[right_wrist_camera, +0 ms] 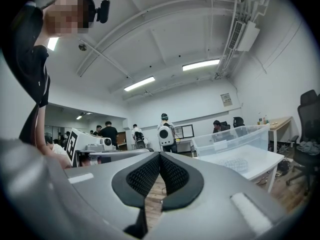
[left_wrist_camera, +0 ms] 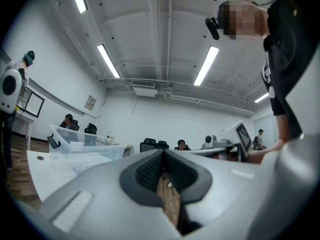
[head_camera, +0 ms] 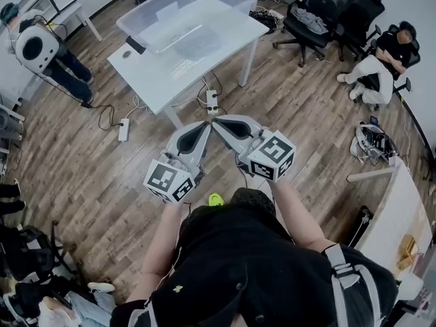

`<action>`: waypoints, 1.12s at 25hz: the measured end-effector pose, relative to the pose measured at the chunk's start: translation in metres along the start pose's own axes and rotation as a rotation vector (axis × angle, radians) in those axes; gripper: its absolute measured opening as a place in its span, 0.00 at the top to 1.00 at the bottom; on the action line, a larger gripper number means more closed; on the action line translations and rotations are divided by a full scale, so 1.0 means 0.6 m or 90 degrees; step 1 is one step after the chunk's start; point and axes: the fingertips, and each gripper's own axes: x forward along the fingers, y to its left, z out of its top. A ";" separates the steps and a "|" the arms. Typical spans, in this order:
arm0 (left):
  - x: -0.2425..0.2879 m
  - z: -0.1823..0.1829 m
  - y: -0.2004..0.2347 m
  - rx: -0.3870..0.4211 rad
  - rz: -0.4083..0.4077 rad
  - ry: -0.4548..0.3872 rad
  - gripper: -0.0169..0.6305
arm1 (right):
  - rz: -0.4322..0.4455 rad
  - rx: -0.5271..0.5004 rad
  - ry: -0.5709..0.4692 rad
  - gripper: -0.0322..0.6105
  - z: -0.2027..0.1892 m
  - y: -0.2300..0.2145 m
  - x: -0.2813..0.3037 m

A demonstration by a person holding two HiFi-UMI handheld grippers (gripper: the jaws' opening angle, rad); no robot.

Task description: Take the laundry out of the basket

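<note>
A clear plastic basket (head_camera: 191, 9) stands on a white table (head_camera: 153, 77) ahead of me, across a stretch of wooden floor. It also shows in the left gripper view as the basket (left_wrist_camera: 85, 146) and in the right gripper view as the basket (right_wrist_camera: 235, 136). A whitish mesh patch (head_camera: 194, 44) lies at its near side; whether it is inside I cannot tell. No clothing is plain to see. My left gripper (head_camera: 206, 123) and right gripper (head_camera: 215, 122) are held level in front of my body, tips almost meeting, well short of the table. Both are shut and hold nothing: left gripper (left_wrist_camera: 162, 154), right gripper (right_wrist_camera: 160, 155).
Power strips (head_camera: 124, 129) and cables lie on the floor by the table legs. Black office chairs (head_camera: 320, 19) stand at the back right, with a seated person (head_camera: 381, 63) beyond. Another person (head_camera: 41, 50) with a white pack stands at the left. A white counter (head_camera: 395, 203) runs along the right.
</note>
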 end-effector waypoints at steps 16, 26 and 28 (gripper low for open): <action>0.046 0.001 0.069 0.010 0.022 0.000 0.96 | 0.005 -0.016 -0.004 0.95 0.011 -0.066 0.058; 0.149 0.000 0.146 0.013 0.050 0.013 0.96 | 0.030 0.004 -0.015 0.95 0.028 -0.186 0.107; 0.174 -0.004 0.165 0.013 0.054 0.020 0.96 | 0.034 0.014 -0.014 0.95 0.028 -0.215 0.119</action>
